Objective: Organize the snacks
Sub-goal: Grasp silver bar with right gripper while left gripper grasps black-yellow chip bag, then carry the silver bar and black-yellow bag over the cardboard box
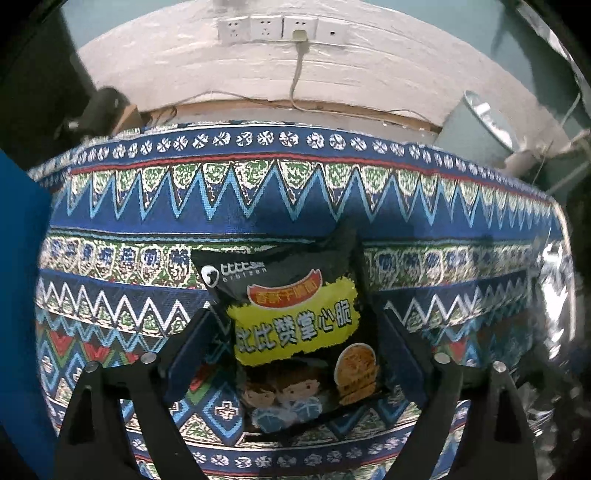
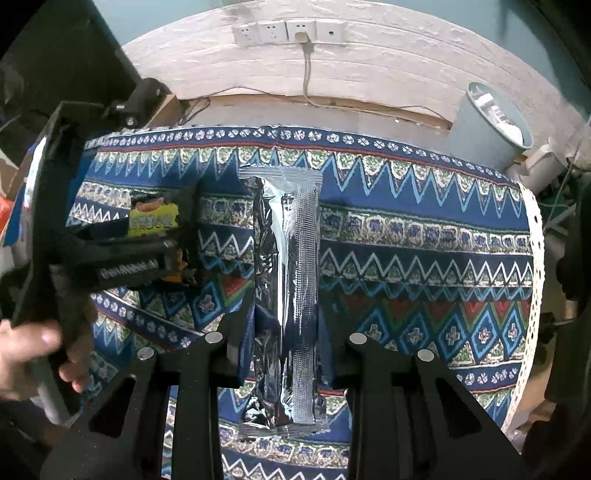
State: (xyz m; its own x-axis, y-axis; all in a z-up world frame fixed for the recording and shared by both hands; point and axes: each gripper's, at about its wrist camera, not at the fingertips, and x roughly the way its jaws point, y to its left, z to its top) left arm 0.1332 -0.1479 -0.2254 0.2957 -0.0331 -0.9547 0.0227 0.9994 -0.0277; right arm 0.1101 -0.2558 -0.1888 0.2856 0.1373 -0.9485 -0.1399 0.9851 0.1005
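Note:
A black snack pack with a yellow label point(image 1: 295, 325) lies on the patterned blue tablecloth point(image 1: 295, 206) between the fingers of my left gripper point(image 1: 295, 310). The jaws stand wide, with a gap on the pack's left side, so the pads do not press it. The right wrist view shows this same left gripper point(image 2: 184, 232) at the left around the black pack point(image 2: 153, 219), with a person's hand point(image 2: 33, 343) on its handle. My right gripper point(image 2: 284, 314) is shut on a long silver foil packet point(image 2: 284, 240), which points away over the tablecloth point(image 2: 424, 236).
A grey bin point(image 2: 487, 125) stands beyond the table's far right corner, below a white brick wall with sockets point(image 2: 291, 31) and a hanging cable. The cloth's white lace edge point(image 2: 535, 258) marks the table's right side. A blue object point(image 1: 22, 258) fills the left wrist view's left edge.

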